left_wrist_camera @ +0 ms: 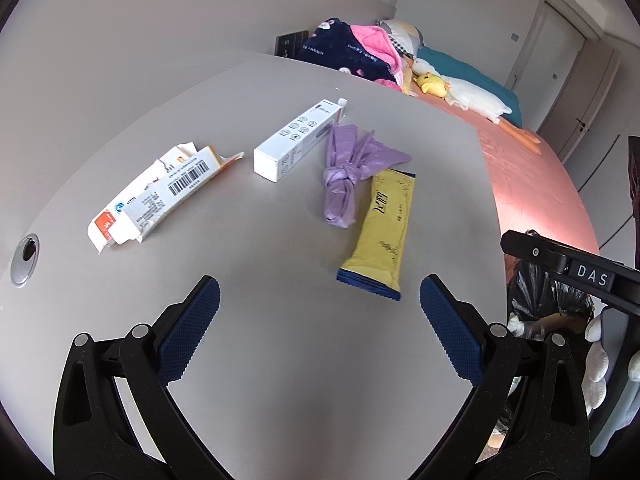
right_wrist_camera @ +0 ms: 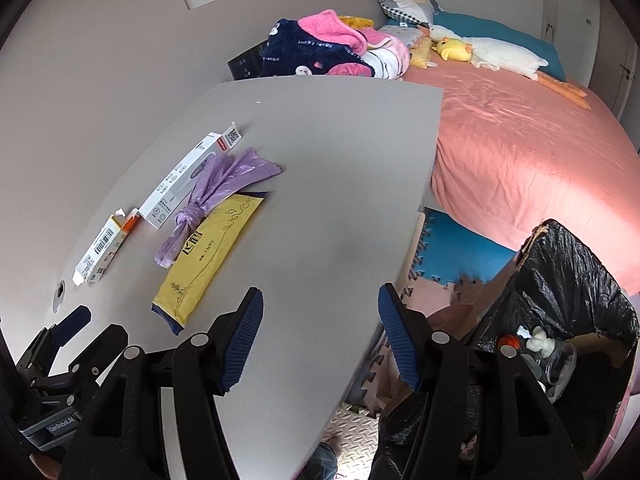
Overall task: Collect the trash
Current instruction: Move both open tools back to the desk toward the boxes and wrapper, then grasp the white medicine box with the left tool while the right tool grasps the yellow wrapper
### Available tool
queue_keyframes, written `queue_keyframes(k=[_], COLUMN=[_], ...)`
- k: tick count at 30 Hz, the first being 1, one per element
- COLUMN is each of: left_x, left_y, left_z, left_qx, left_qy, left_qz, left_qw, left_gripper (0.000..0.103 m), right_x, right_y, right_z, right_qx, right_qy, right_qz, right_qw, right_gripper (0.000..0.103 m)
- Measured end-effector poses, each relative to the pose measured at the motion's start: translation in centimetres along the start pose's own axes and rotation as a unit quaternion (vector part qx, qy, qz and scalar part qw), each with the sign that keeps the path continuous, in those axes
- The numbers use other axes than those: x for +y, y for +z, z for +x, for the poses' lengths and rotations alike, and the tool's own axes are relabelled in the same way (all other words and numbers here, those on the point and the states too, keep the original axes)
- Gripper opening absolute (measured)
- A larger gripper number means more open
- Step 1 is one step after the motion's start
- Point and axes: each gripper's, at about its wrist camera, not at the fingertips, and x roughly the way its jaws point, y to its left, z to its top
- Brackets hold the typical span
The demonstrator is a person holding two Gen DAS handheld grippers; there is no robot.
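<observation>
On the grey table (left_wrist_camera: 280, 340) lie a yellow packet (left_wrist_camera: 380, 232), a knotted purple plastic bag (left_wrist_camera: 344, 176), a long white box (left_wrist_camera: 296, 140) and a torn white-and-orange carton (left_wrist_camera: 160, 196). My left gripper (left_wrist_camera: 320, 324) is open and empty, just short of the yellow packet. My right gripper (right_wrist_camera: 320, 336) is open and empty over the table's right edge. The same packet (right_wrist_camera: 208, 256), purple bag (right_wrist_camera: 212, 200), white box (right_wrist_camera: 188, 176) and carton (right_wrist_camera: 104, 248) show in the right wrist view. A bin lined with a black bag (right_wrist_camera: 572, 280) stands right of the table, with trash inside.
A bed with a pink sheet (right_wrist_camera: 520, 148) lies beyond the table, with a folded blanket (right_wrist_camera: 320, 48) and a plush duck (right_wrist_camera: 488, 52). Blue and pink foam mats (right_wrist_camera: 460, 248) cover the floor. A cable hole (left_wrist_camera: 26, 256) sits at the table's left.
</observation>
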Motion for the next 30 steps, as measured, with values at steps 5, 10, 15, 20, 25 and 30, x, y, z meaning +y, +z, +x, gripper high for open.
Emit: queue_keyframes(k=[5,10,15,20,25,30], left_x=[2.2,3.8,5.3,6.9,8.6,10.4], left_y=[0.7,1.4,2.4,3.4,4.6,5.9], left_z=[0.2,0.6,1.1,1.8,3.2,4.7], left_qx=[0.001,0.005,0.011,0.018,0.042,0.075], left_qy=[0.015,0.024,0.045,0.066,0.074,0.062], left_qz=[-0.006,-0.002,0.018,0.035,0.060,0.075], left_qw=[0.9999,0.9997,0.9988,0.9971,0.9945,0.9924], left_gripper=[0.097,0.097,0.097,0.097,0.097,0.097], right_x=[2.4,4.6,6.9,8.6,10.1,10.7], right_y=[0.5,1.3,1.8,2.1,2.2,1.7], right_z=[1.7,3.1,4.3,6.0,7.5,7.9], right_qx=[0.016,0.032,0.046,0.063,0.071,0.075], right_qy=[0.010,0.028,0.037,0.028,-0.006,-0.010], right_qz=[-0.017,-0.024,-0.039,-0.036,-0.049,-0.071], right_qw=[1.000,0.999,0.997,0.997,0.996,0.995], right_gripper=[0.063,0.063,0.063,0.065,0.070,0.070])
